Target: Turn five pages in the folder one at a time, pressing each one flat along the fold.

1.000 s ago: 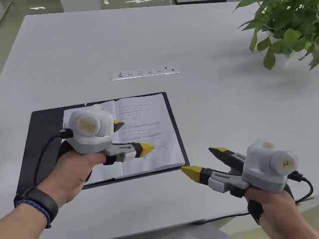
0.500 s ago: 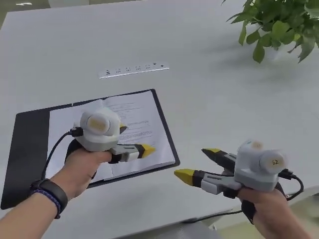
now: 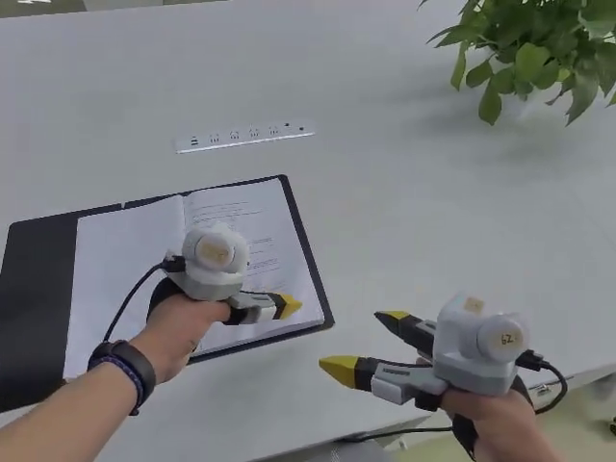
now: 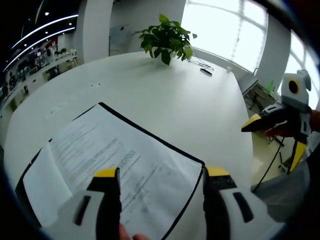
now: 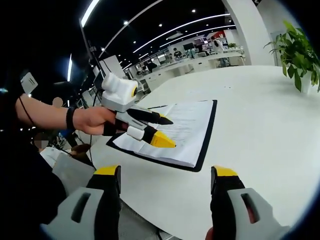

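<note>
In the head view the open folder (image 3: pixel 38 289) lies left of centre on the worktop (image 3: pixel 433 212), left tool (image 3: pixel 279 306) over its right page (image 3: pixel 241 236), right tool (image 3: pixel 366 343) lower right; the left gripper view shows jaws released above the page, the right gripper view jaws released, folder mid-frame.

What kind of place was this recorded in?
Most likely an open-plan office or meeting area: a large white table with a built-in socket strip, a leafy plant at its far side, and, in the right gripper view, long ceiling light strips over rows of desks behind.
</note>
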The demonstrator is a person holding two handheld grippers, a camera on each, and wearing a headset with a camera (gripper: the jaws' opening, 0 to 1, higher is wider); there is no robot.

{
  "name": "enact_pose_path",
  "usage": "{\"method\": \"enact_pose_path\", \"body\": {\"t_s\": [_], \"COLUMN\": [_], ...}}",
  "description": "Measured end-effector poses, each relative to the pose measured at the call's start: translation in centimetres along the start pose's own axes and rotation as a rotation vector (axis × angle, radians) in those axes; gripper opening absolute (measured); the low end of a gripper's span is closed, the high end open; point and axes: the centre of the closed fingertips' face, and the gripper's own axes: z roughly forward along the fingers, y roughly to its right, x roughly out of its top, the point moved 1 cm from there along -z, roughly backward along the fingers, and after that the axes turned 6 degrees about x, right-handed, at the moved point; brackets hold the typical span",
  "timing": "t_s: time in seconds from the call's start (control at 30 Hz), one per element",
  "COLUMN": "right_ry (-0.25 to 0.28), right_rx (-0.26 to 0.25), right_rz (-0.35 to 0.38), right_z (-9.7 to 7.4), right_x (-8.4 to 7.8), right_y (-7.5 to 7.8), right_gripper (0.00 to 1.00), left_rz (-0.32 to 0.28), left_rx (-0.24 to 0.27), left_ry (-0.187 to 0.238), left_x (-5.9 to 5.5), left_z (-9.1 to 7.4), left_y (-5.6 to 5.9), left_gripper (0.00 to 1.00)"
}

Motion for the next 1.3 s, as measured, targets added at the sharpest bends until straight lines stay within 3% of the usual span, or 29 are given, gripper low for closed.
{"method": "enact_pose_path", "body": {"t_s": [0.17, 0.3, 0.63, 0.8, 0.93, 1.3], "right_ry": [-0.012, -0.012, -0.015, 0.002, 0.004, 0.005], "right_rx": [0.005, 0.004, 0.018, 0.034, 0.036, 0.056], "right_rz": [0.002, 0.013, 0.022, 0.025, 0.018, 0.014], "right_z": [0.0, 0.0, 0.2, 0.5, 0.7, 1.3], "right_x": [-0.2, -0.2, -0.5, -0.2, 0.3, 0.5], "right_y": [0.2, 0.5, 0.5, 0.5, 0.7, 0.4], "right_gripper": [0.73, 0.73, 0.73, 0.7, 0.7, 0.7], "left_rz": [0.052, 0.044, 0.057, 0.071, 0.145, 0.161], "left_rx": [0.0, 0.023, 0.025, 0.037, 0.035, 0.035], "left_ry": [-0.052, -0.044, -0.067, -0.066, -0.083, -0.074], "left_x": [-1.1, -0.8, -1.6, -1.6, -1.9, -1.9], "left_z": [2.2, 2.8, 3.7, 3.6, 3.7, 3.7], "left_y": [0.2, -0.2, 0.4, 0.1, -0.2, -0.2], "left_gripper": [0.67, 0.69, 0.74, 0.72, 0.68, 0.67]}}
